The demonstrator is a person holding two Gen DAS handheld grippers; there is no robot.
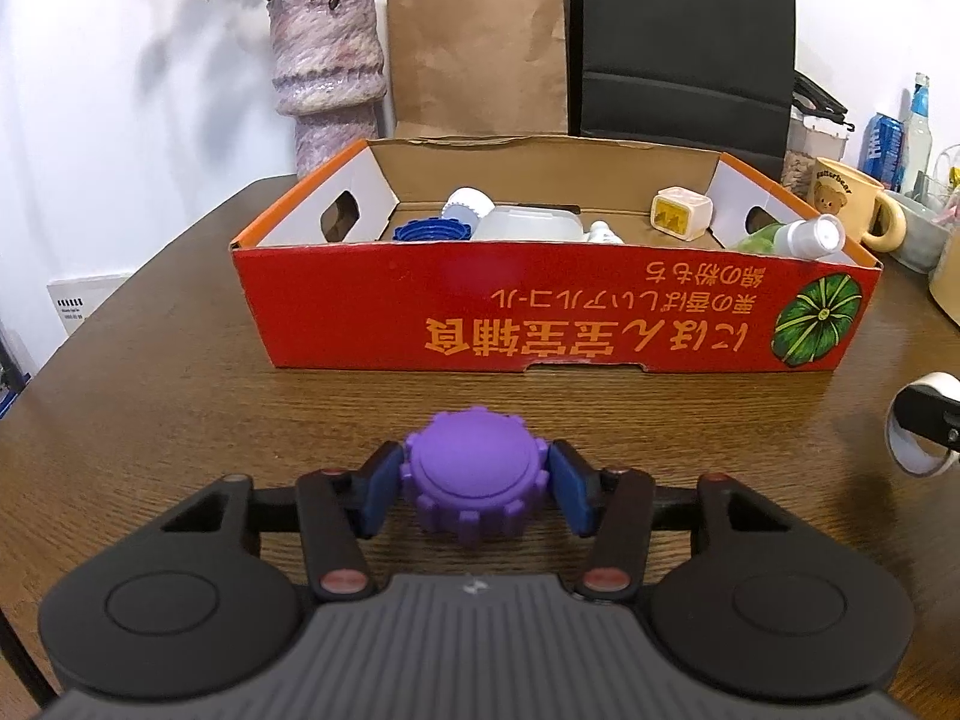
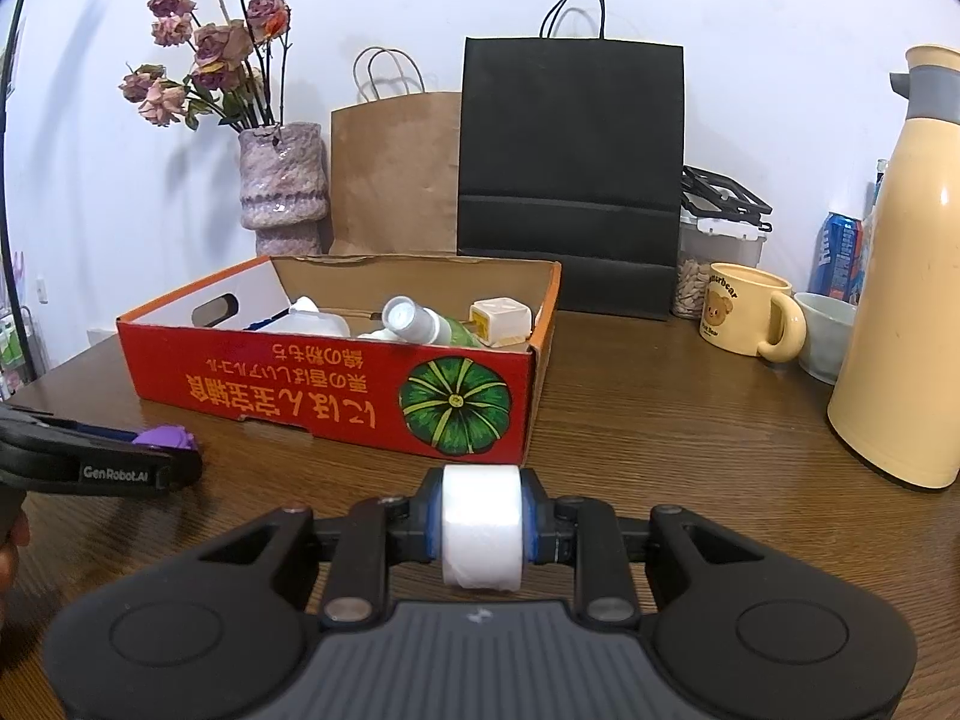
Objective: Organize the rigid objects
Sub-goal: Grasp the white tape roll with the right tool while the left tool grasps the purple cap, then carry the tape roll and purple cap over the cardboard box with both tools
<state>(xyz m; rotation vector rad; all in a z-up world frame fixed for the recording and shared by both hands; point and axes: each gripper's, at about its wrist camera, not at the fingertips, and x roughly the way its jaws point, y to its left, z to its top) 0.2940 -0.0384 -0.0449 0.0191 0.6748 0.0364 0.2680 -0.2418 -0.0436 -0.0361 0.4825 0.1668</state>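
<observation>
Left gripper (image 1: 475, 489) pads touch purple cap (image 1: 474, 474) flanks near table's (image 1: 150, 360) front edge; squeeze evenly before lifting to red box (image 1: 540, 324). Right gripper (image 2: 480, 525) clamps white roll (image 2: 480, 525).

The left gripper (image 1: 475, 487) points forward and slightly down, low over the desk (image 1: 180, 360), its blue pads (image 1: 377, 495) pressed against either side of a purple cap (image 1: 474, 474). The right gripper (image 2: 481, 523) is angled the same way, jaws clamped tight on a white roll (image 2: 480, 525). At the right wrist view's left edge, part of a hand (image 2: 9, 546) shows behind the left gripper.
</observation>
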